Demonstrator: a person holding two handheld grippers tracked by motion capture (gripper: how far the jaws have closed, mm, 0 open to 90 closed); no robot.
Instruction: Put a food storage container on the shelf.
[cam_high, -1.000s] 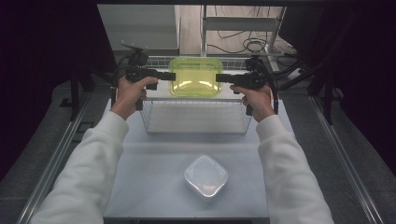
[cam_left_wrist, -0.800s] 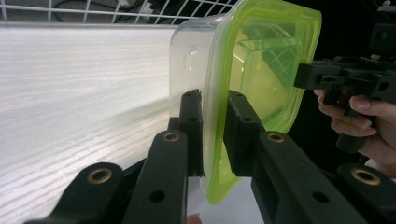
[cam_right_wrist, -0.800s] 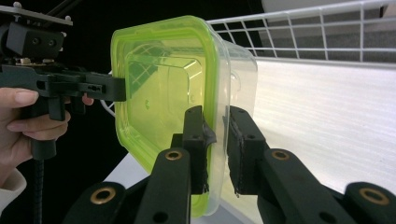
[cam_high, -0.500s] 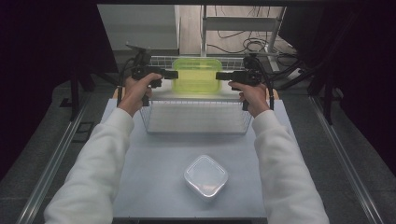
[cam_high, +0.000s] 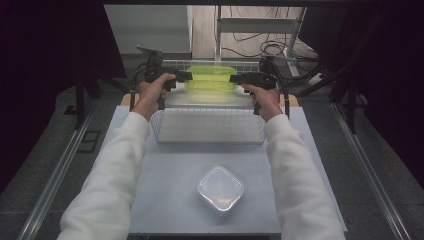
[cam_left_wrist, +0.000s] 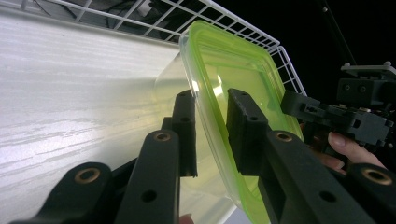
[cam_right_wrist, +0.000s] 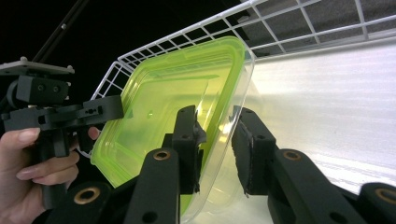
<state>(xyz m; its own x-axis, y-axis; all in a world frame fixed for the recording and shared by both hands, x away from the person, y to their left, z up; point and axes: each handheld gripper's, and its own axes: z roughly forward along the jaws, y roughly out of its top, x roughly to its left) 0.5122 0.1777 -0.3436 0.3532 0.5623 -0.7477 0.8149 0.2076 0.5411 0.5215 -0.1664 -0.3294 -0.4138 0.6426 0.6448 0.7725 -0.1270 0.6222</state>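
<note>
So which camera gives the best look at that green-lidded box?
The right gripper view: the green-lidded box shows its lid face and clear body, tilted in the wire basket. The left gripper view shows it edge-on; the high view, far off between both claws.

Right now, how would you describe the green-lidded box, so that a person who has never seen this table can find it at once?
Look at the white wire basket at the far end of the table. The green-lidded box stands inside it against the far wall, tilted on edge, between the left gripper and the right gripper. Its lime-green lid sets it apart from the all-clear container lying nearer the person.
</note>
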